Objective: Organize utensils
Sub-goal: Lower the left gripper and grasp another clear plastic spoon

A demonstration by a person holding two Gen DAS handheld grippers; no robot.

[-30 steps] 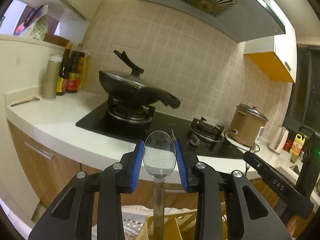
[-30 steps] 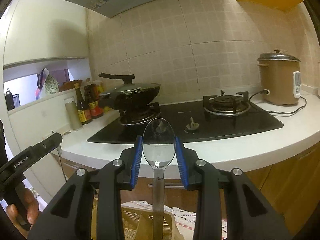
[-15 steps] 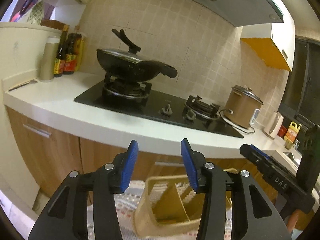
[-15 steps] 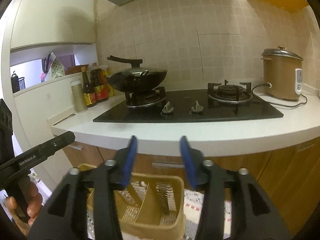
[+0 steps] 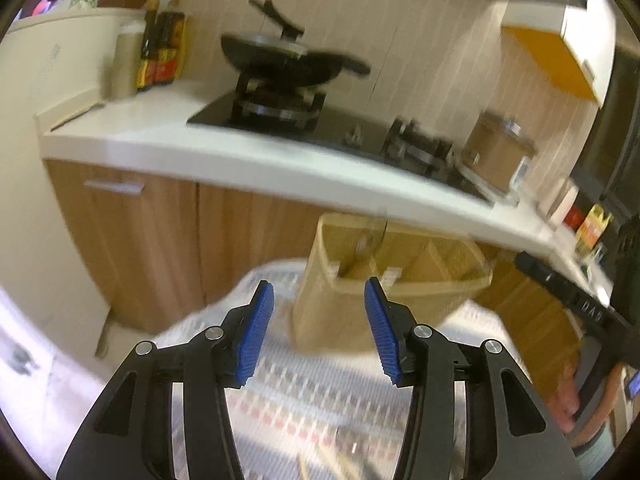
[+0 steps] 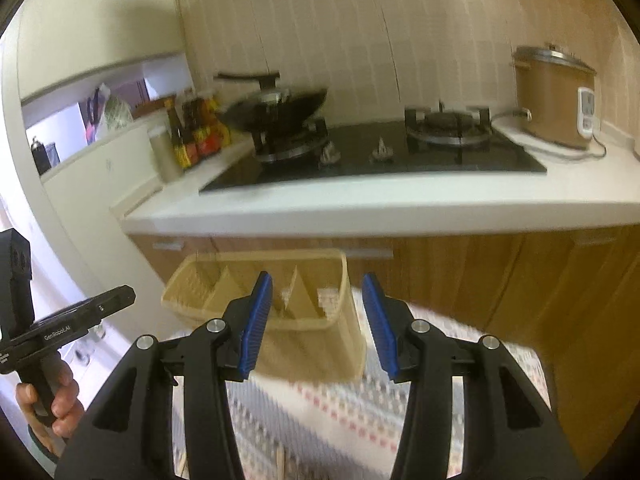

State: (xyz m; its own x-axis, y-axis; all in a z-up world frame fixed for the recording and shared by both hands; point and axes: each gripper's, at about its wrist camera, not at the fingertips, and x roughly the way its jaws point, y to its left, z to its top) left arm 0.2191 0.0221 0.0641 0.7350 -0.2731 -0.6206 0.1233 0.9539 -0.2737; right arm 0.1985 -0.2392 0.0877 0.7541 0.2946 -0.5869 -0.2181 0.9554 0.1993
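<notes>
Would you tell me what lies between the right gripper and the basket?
Only patterned cloth lies between the open right gripper and the basket, seen in the right wrist view.

White lettering "GenRobot.AI" runs along the black bar of the left tongs (image 6: pixel 72 326), seen from the right wrist. The black bar of the right tongs (image 5: pixel 576 300) carries blurred letters, seemingly "DAS". Bottle labels are unreadable.

Beige divided basket (image 6: pixel 320 332) upright on patterned cloth (image 6: pixel 360 412) (blurred).
</notes>
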